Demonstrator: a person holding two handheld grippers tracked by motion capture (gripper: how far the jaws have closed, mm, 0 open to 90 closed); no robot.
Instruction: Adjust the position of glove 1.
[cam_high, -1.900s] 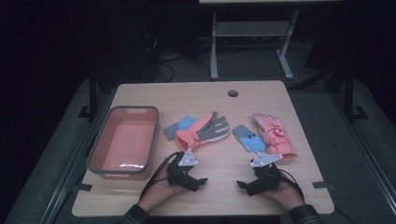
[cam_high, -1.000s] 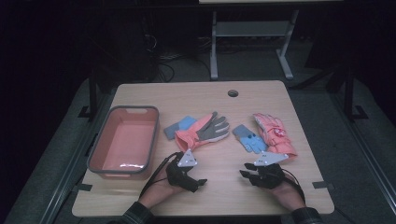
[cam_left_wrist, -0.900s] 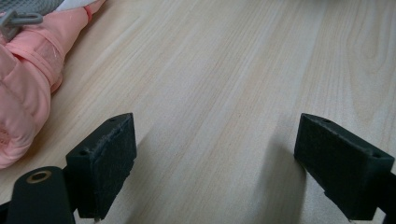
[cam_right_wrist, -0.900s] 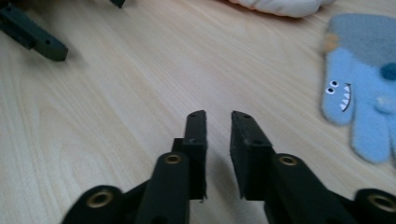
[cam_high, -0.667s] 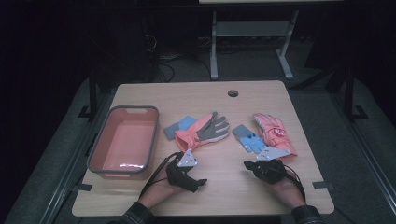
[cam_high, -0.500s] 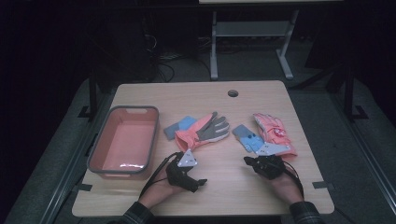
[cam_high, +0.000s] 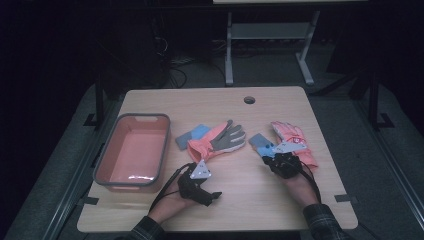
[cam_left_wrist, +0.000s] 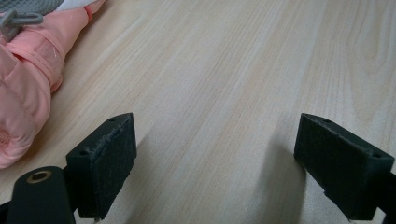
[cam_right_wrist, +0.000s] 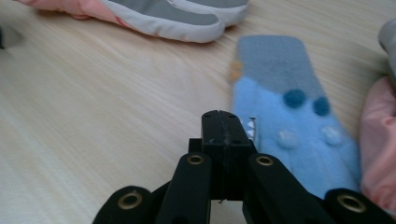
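Dark floor and cables surround a pale wooden table (cam_high: 150, 212). Left of the blue sock (cam_right_wrist: 289, 116), the right gripper (cam_right_wrist: 226, 123) has its jaws pressed together on nothing, their tips at the sock's near edge, seemingly lining up. The left gripper (cam_left_wrist: 229, 158) rests spread over bare wood, just beside a pink glove (cam_left_wrist: 23, 88). No writing is legible.

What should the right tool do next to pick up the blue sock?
Probably open its jaws first. The right tool is shut with nothing between its pads, its tip right at the near edge of the blue sock, which lies flat on the table. Once open, it could ease forward and pinch that edge.
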